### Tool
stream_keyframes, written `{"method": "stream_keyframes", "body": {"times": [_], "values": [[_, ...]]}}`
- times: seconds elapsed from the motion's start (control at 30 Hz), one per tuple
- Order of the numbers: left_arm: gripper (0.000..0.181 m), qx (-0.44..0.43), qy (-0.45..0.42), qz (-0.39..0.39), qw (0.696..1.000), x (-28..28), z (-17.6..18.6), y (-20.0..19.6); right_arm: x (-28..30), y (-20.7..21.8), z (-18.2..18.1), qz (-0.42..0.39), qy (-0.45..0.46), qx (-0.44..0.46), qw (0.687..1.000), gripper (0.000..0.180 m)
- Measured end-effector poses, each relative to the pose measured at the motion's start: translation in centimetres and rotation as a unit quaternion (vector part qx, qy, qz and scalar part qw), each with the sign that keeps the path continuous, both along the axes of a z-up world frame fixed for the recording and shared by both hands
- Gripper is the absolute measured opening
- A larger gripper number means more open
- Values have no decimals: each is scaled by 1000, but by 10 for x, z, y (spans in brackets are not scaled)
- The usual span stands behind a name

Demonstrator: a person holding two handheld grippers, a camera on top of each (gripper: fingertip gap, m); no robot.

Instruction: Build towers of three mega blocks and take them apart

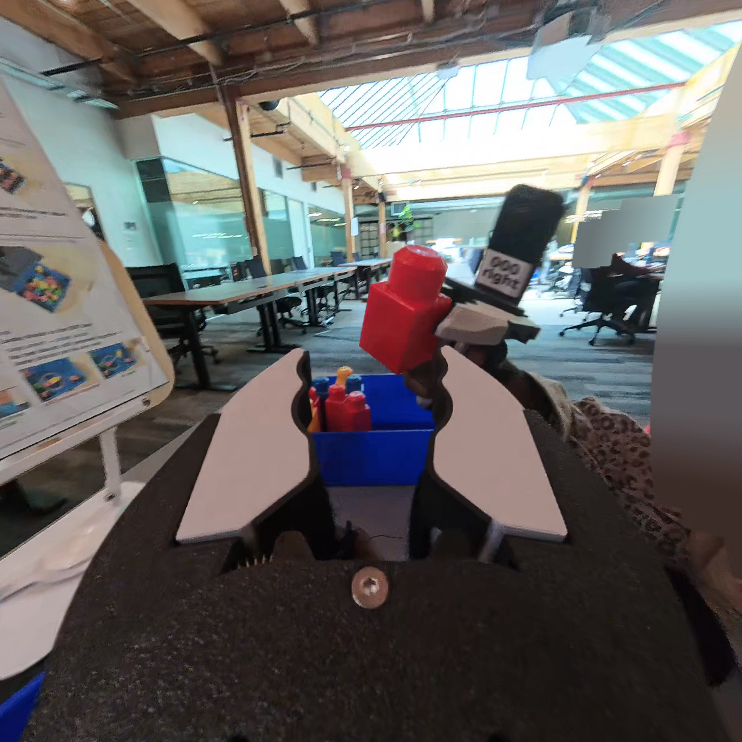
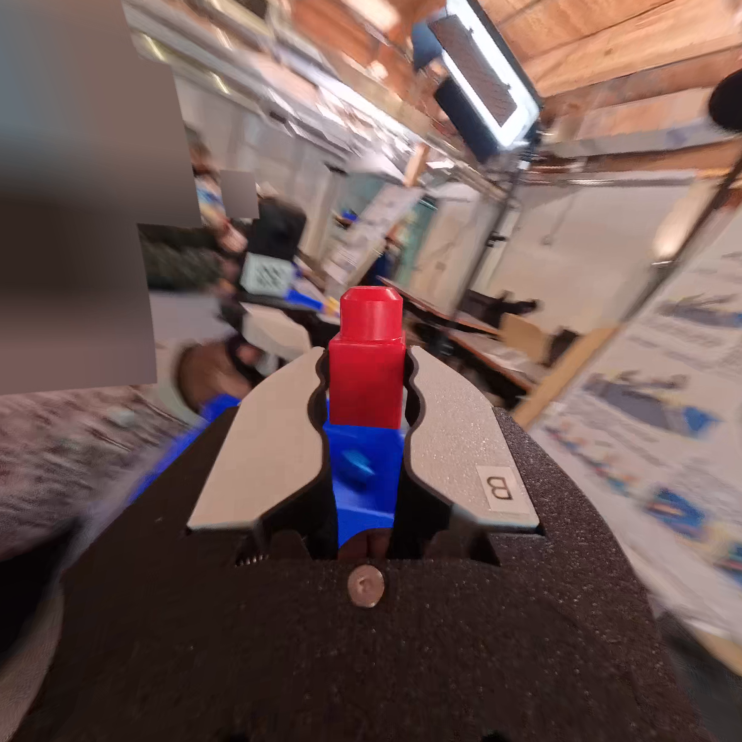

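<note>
while right tongs (image 2: 366, 377) grip red block (image 2: 365, 373), left tongs (image 1: 371, 385) seemingly empty

Lettered stickers sit on the right claw (image 2: 366, 363) finger and camera mount; a printed poster (image 1: 60, 321) stands left.

An open-plan office in a converted loft was shown. Long desks (image 1: 257, 293) with black office chairs (image 1: 598, 317) were ranged from nine to three o'clock over grey carpet (image 1: 562, 361). Glass-walled meeting rooms (image 1: 200, 225) were seen at ten o'clock behind timber posts (image 1: 249, 184). Exposed wooden beams (image 1: 192, 36) and a large skylight (image 1: 502, 92) were spread overhead at twelve to two o'clock. An instruction board (image 1: 60, 313) on a stand was placed at nine o'clock.
</note>
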State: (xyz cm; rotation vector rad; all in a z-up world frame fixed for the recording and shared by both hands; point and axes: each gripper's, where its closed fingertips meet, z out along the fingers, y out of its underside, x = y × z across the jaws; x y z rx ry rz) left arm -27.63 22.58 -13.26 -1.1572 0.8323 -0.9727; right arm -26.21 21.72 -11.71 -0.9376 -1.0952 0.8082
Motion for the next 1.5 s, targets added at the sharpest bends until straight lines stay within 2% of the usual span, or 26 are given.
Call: {"method": "stream_keyframes", "body": {"times": [0.07, 0.13, 0.2, 0.33, 0.4, 0.43, 0.47, 0.57, 0.67, 0.87, 0.97, 1.0, 1.07, 1.13, 1.17, 1.23, 1.33, 1.43, 1.5], "values": [[62, -15, 18, 50, 998, -7, 5, 5, 5, 18, -8, -124, -70, 96, 985, 35], [60, -31, 8, 97, 995, -9, 16, 9, 9, 31, -11, -227, -129, 184, 948, 35], [60, -43, 19, 116, 992, -2, 18, 8, 6, 32, -10, -272, -154, 239, 920, 35], [60, -48, 71, 159, 984, 11, 7, 15, -5, 21, -4, -291, -158, 300, 894, 35], [48, -40, 71, 149, 985, 16, 6, 14, -10, 17, -8, -286, -174, 310, 890, 35], [37, -36, 76, 133, 987, 20, 5, 10, -12, 16, -9, -284, -176, 312, 889, 35], [35, -35, 77, 130, 988, 20, 5, 9, -12, 16, -9, -282, -176, 311, 890, 35], [34, -46, 68, 116, 990, 17, 7, 5, -14, 13, -8, -252, -153, 286, 912, 35], [34, -58, 56, 103, 991, 13, 11, 1, -8, 23, -13, -271, -173, 284, 903, 40], [34, -70, 79, 105, 989, 14, 3, 3, -12, 25, -19, -268, -181, 290, 901, 36], [56, -64, 80, 134, 986, 0, 2, 10, 1, 32, -14, -267, -157, 245, 919, 36], [55, -70, 75, 154, 983, -10, 0, 17, 8, 36, -11, -270, -144, 226, 925, 36], [53, -104, 82, 244, 961, -42, -19, 48, 22, 43, -6, -272, -121, 190, 935, 36], [52, -168, 117, 356, 912, -83, -67, 91, 33, 46, -3, -271, -103, 163, 943, 36], [50, -213, 134, 387, 887, -98, -98, 108, 38, 47, 0, -273, -95, 158, 944, 36], [47, -290, 142, 389, 863, -105, -155, 131, 42, 46, 2, -272, -88, 154, 946, 36], [46, -351, 184, 374, 838, -99, -215, 141, 45, 47, 3, -275, -91, 156, 944, 36], [49, -357, 291, 369, 807, -98, -247, 134, 46, 46, 3, -273, -90, 155, 945, 36], [47, -339, 320, 388, 795, -104, -250, 135, 45, 44, 4, -267, -85, 154, 947, 36]]}}
